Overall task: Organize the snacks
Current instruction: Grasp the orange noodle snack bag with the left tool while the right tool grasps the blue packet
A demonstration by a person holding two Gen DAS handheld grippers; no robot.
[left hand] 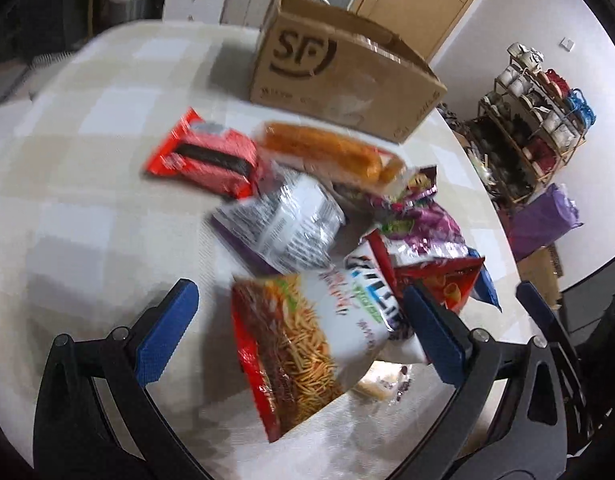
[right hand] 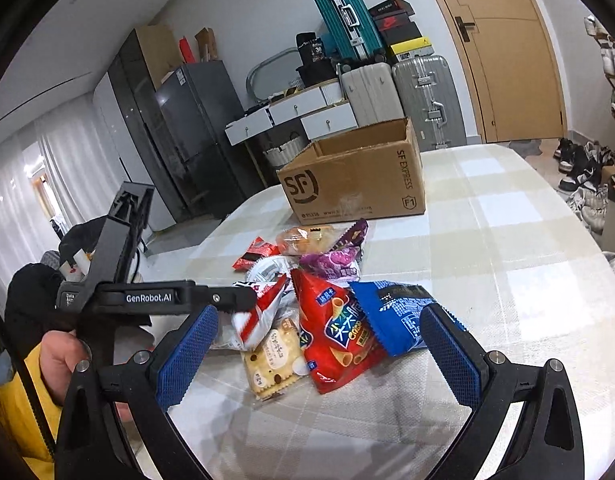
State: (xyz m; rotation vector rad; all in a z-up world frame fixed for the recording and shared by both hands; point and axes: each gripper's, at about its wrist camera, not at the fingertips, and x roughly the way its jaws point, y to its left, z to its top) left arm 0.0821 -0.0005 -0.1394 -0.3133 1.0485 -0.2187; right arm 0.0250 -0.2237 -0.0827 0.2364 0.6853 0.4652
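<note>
A heap of snack packets lies on the checked tablecloth in front of an open cardboard box (left hand: 339, 76) marked SF, also in the right wrist view (right hand: 355, 176). My left gripper (left hand: 303, 332) is open above a red and white noodle-snack bag (left hand: 299, 344), its fingers either side of it. My right gripper (right hand: 319, 356) is open, low over a red crisp bag (right hand: 339, 336), with a cracker packet (right hand: 271, 360) and a blue packet (right hand: 395, 320) beside it. The left gripper also shows in the right wrist view (right hand: 243, 300). A red packet (left hand: 207, 156) and an orange pastry pack (left hand: 331, 152) lie nearer the box.
The round table's edge (left hand: 487, 184) curves down the right; a shoe rack (left hand: 539, 120) stands beyond it. Suitcases (right hand: 423, 96), white drawers and a dark fridge (right hand: 195, 128) stand behind the table. Bare cloth lies right of the heap (right hand: 507, 260).
</note>
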